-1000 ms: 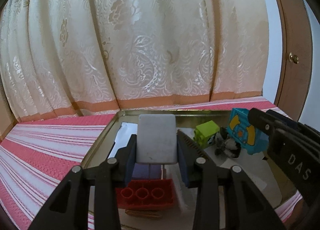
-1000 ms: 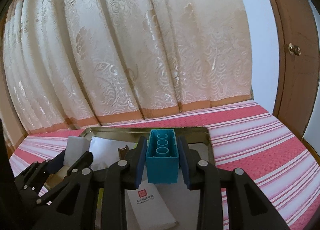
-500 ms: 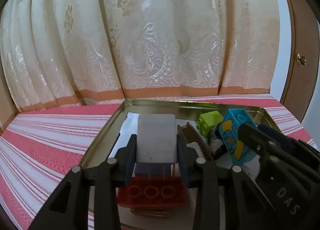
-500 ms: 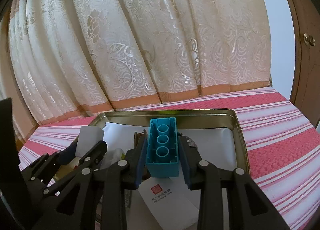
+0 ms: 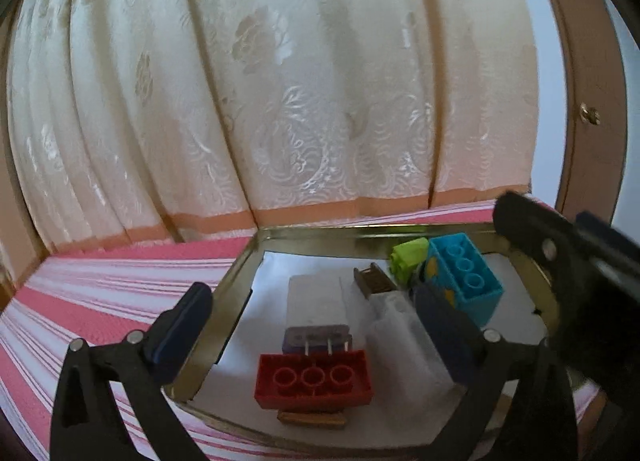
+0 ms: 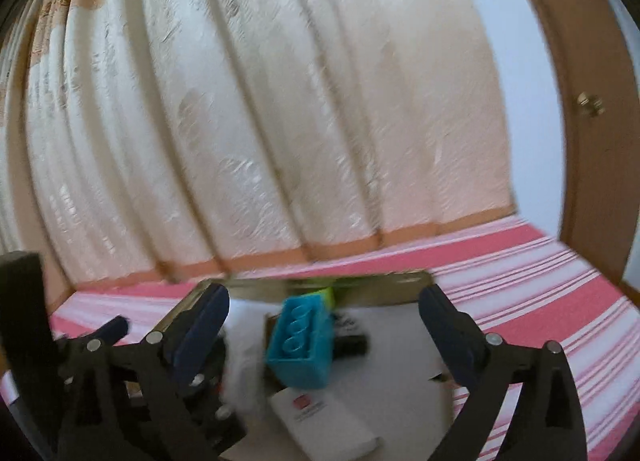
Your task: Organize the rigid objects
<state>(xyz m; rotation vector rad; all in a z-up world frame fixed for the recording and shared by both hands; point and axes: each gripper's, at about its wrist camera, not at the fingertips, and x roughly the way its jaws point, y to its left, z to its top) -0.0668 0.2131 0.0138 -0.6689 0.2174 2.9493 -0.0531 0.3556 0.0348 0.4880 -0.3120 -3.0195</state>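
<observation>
The left gripper [image 5: 316,325] has its jaws spread wide over a metal tray [image 5: 224,297] on a red-striped cloth [image 5: 100,293], where a white charger [image 5: 316,301] lies just behind a red brick [image 5: 314,379] with 3 studs, and a blue brick [image 5: 466,277] touches a green block [image 5: 408,257].

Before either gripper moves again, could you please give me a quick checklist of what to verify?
1. Left gripper open: ok.
2. Right gripper open: ok.
3. Blue brick released inside the tin tray: ok.
4. White adapter lying in the tray, free of the fingers: ok.
5. Red brick inside the tray: ok.
6. Blue brick resting stably: cannot tell, right view blurred.
</observation>
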